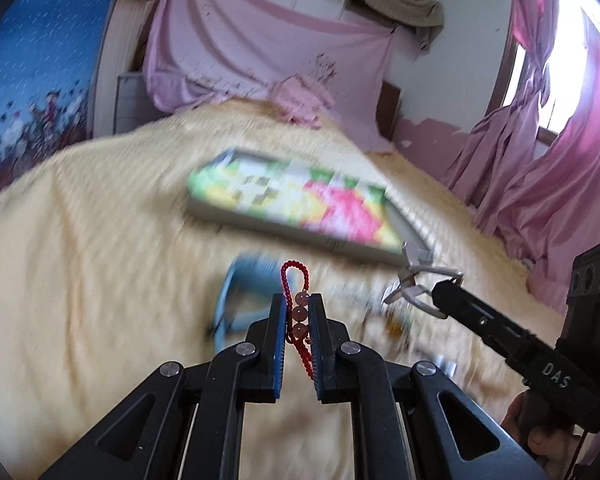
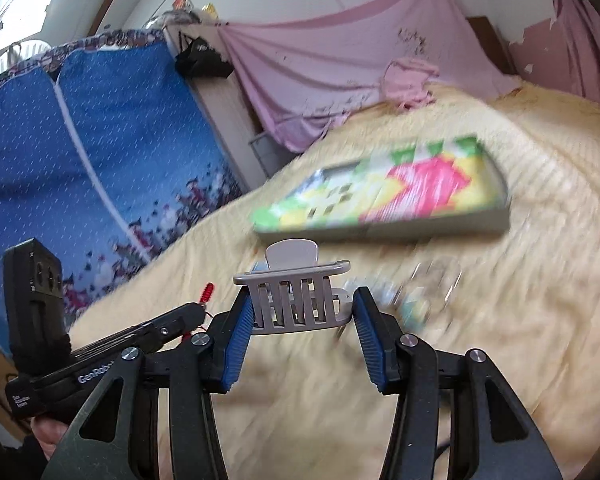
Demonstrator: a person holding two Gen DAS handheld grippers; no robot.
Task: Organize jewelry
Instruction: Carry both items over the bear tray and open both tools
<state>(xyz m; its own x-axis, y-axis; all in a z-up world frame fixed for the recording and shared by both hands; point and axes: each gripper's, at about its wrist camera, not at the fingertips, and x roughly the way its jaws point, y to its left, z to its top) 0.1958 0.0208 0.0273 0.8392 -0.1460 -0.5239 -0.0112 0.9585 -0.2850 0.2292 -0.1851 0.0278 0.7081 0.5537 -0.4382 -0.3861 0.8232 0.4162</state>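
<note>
My left gripper (image 1: 298,298) is shut on a red beaded bracelet (image 1: 300,313) with three pinkish round beads. Its red loop sticks up past the fingertips. In the right wrist view the left gripper (image 2: 194,312) sits at the lower left with the bracelet's red end (image 2: 207,293) poking out. My right gripper (image 2: 303,294) is shut on a grey hair claw clip (image 2: 296,300), held above the bed. The left wrist view shows the same clip (image 1: 414,284) at the tip of the right gripper (image 1: 440,294), to the right of my left one.
A colourful flat box (image 1: 296,204) (image 2: 384,192) lies on the cream bedspread (image 1: 80,240) beyond both grippers. A blurred blue item (image 1: 236,292) and small blurred pieces (image 2: 420,292) lie on the bed below. Pink curtains hang right, a blue patterned panel (image 2: 80,140) stands left.
</note>
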